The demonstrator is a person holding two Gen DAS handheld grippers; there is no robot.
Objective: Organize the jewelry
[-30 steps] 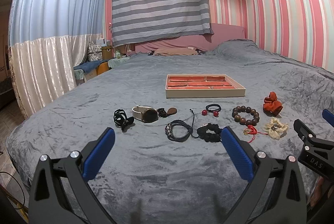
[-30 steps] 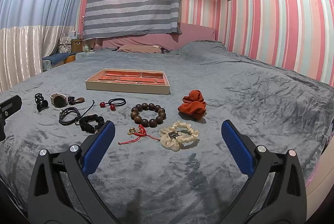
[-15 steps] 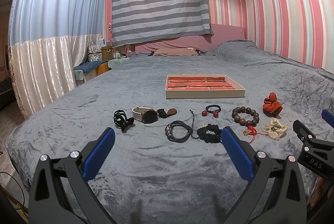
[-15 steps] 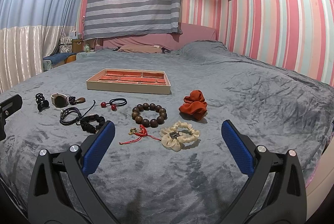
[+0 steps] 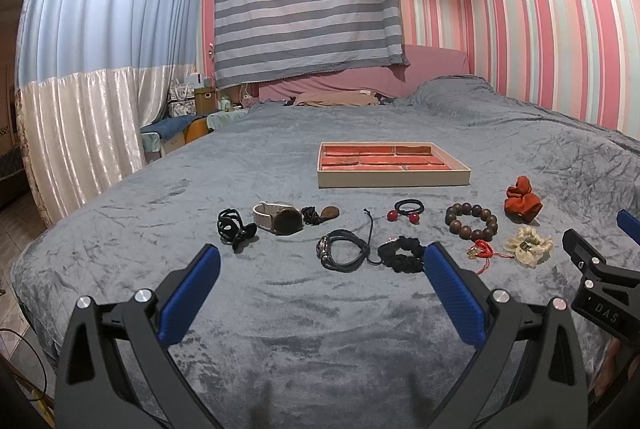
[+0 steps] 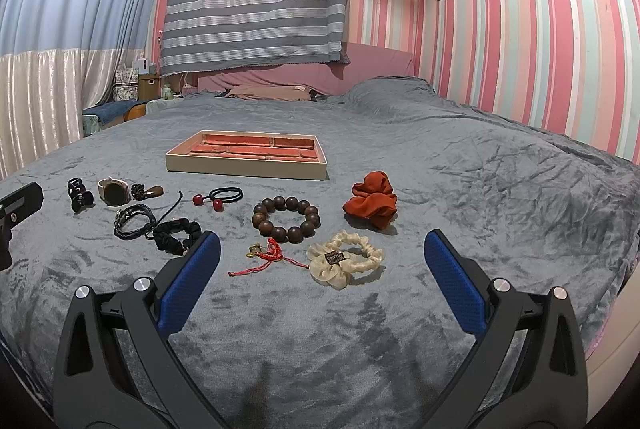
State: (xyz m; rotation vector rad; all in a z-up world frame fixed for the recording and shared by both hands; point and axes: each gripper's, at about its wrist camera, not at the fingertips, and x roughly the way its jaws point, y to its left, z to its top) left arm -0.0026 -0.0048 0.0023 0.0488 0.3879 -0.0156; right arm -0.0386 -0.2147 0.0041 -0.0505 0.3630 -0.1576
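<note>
Ten small pieces lie scattered on the grey blanket [image 6: 460, 165], all of them outside the tray [image 6: 248, 165], which sits beyond them just above the middle of the right wrist view and shows only its bare orange lining. Both grippers hang above the near edge of the bed with nothing between their blue pads: the right gripper [image 6: 322, 279] has its fingers spread wide, and the left gripper [image 5: 322, 283] is equally wide apart. Judging by the layout, the cream scrunchie [image 6: 346, 263] is the likeliest first pick for the right hand: it lies low in the middle of that view, straight ahead between the fingers, with the red cord charm [image 6: 272, 255] just to its left. The scrunchie is a puffy ring of pale fabric with a small dark tag, lying flat, its longer spread running left to right across the picture, so the fingers would straddle it as they stand. Above it sit the wooden bead bracelet [image 6: 286, 219] and, to the right, the rust scrunchie [image 6: 372, 203]. In the left wrist view, the black scrunchie [image 5: 402, 253] and braided black bracelet [image 5: 344, 251] lie at centre frame, nearer the left hand, with the watch [image 5: 280, 217] and black hair claw [image 5: 234, 229] further left.
</note>
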